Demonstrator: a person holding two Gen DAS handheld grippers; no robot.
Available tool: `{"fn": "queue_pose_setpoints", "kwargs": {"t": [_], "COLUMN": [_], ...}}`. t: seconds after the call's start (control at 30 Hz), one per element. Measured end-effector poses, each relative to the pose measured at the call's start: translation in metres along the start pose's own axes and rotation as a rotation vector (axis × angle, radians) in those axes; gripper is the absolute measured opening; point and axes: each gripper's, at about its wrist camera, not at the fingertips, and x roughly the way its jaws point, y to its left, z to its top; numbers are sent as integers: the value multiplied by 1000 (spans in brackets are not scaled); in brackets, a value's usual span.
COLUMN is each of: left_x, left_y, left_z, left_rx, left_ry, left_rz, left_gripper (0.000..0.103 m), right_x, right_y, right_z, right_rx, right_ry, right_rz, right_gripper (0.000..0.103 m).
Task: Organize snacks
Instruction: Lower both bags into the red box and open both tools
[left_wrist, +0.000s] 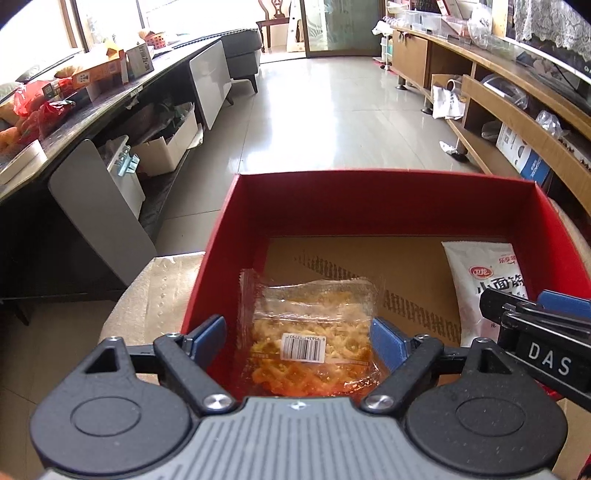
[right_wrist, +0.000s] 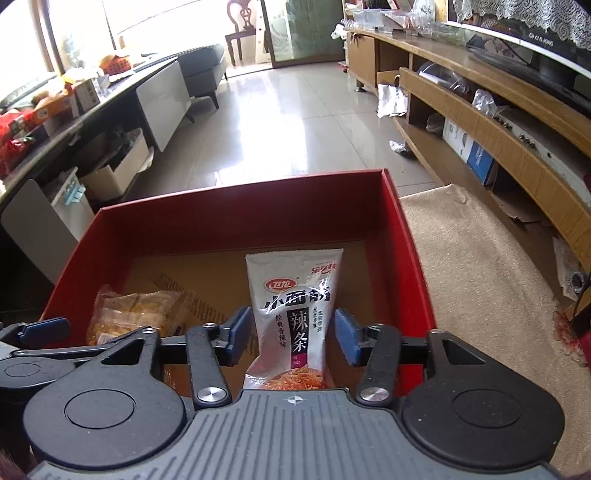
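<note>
A red box (left_wrist: 369, 206) with a brown cardboard floor sits on a beige cloth. Inside it, a clear packet of orange-yellow snacks (left_wrist: 314, 332) with a barcode label lies at the left. My left gripper (left_wrist: 298, 336) is open around the packet, with a gap at its left pad. A white spicy-strip packet (right_wrist: 295, 306) lies at the right of the box (right_wrist: 240, 218). My right gripper (right_wrist: 293, 334) is open, and its blue pads (right_wrist: 236, 332) stand clear of the packet on both sides. The clear packet (right_wrist: 136, 310) also shows in the right wrist view.
The beige cloth (right_wrist: 480, 277) spreads right of the box. A dark counter (left_wrist: 92, 103) with boxes and red bags runs along the left. Wooden shelving (right_wrist: 498, 122) with bags and cartons lines the right. Tiled floor (left_wrist: 325, 110) stretches ahead to a sofa and a chair.
</note>
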Motion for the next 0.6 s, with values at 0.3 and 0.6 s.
{"fn": "queue_pose_setpoints", "kwargs": {"t": [0.3, 0.6], "left_x": [-31, -58], "left_y": [14, 33], "left_z": [-4, -29], "left_rx": [-34, -54], "left_ry": [-27, 7], "left_rz": [-50, -94], "left_gripper": [84, 85], "right_x": [-33, -67], "right_y": [1, 14], "right_z": [0, -22], "right_rx": [-1, -53], "right_ry": [-43, -12], "right_rz": [6, 13], "right_gripper": [68, 72]}}
